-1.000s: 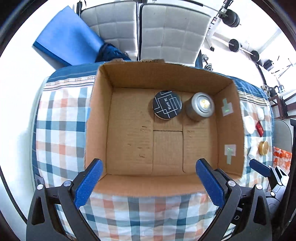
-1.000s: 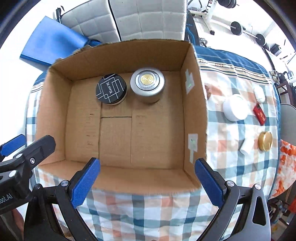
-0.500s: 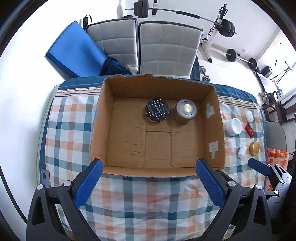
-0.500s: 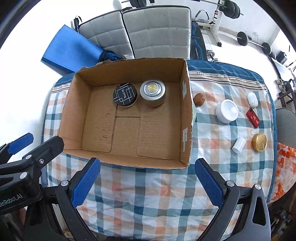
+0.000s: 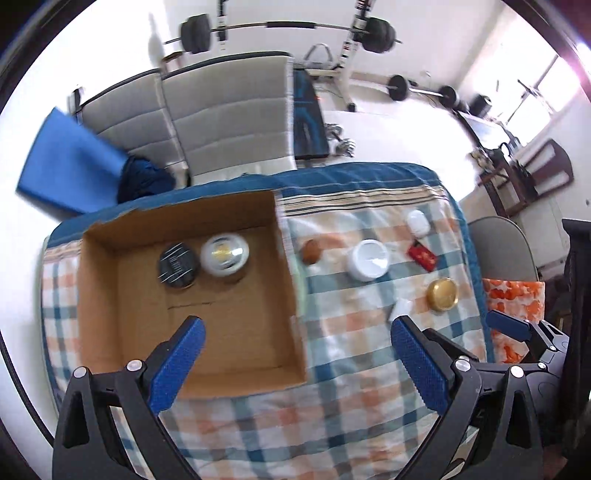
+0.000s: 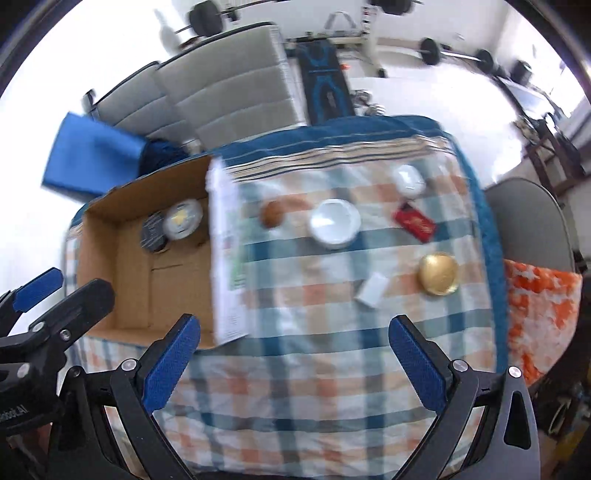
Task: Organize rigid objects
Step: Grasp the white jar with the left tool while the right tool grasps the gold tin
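An open cardboard box stands on the left of the checked tablecloth. Inside it, at the back, are a black round tin and a silver round tin. On the cloth to its right lie a brown ball, a white round jar, a red packet, a gold lid, a small white cylinder and a white oval case. My left gripper and right gripper are both open, empty, high above the table.
Grey padded chairs and a blue mat stand behind the table. Barbells are at the far wall. An orange patterned cloth hangs by the right edge, next to a grey chair.
Both grippers have risen and swung right. The view has shifted from over the box to the loose objects on the cloth. Both stay open.
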Available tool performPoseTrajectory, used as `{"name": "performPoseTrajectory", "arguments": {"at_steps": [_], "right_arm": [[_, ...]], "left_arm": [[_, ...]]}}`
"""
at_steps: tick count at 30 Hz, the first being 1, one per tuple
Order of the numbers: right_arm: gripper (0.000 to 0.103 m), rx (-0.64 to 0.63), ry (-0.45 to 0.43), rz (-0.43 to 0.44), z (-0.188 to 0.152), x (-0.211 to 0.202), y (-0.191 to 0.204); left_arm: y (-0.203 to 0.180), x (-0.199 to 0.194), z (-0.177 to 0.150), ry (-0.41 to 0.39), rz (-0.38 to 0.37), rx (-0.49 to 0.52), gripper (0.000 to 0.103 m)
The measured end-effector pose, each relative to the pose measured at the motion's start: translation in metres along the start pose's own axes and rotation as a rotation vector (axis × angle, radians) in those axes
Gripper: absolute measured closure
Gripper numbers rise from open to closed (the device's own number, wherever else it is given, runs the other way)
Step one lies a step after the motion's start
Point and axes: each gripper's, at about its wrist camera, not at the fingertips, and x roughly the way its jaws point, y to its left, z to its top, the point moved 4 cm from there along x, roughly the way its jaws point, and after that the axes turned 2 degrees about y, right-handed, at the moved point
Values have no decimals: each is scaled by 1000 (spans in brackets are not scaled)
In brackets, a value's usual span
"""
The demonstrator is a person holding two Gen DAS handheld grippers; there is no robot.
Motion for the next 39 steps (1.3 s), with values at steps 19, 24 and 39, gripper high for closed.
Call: {"name": "performPoseTrajectory", "arguments": {"at_steps": [19, 24, 39], "right_arm": [[0, 370, 222, -47, 42, 170, -195], [9, 411, 265, -3, 46, 202, -200], [33, 348, 316, -84, 50, 215, -199]], "left_arm": [[-104, 242, 57, 385, -1, 98, 0], [-102, 283, 55, 455, -23, 53, 0], [-103, 284, 21, 452, 81, 142, 36]]}}
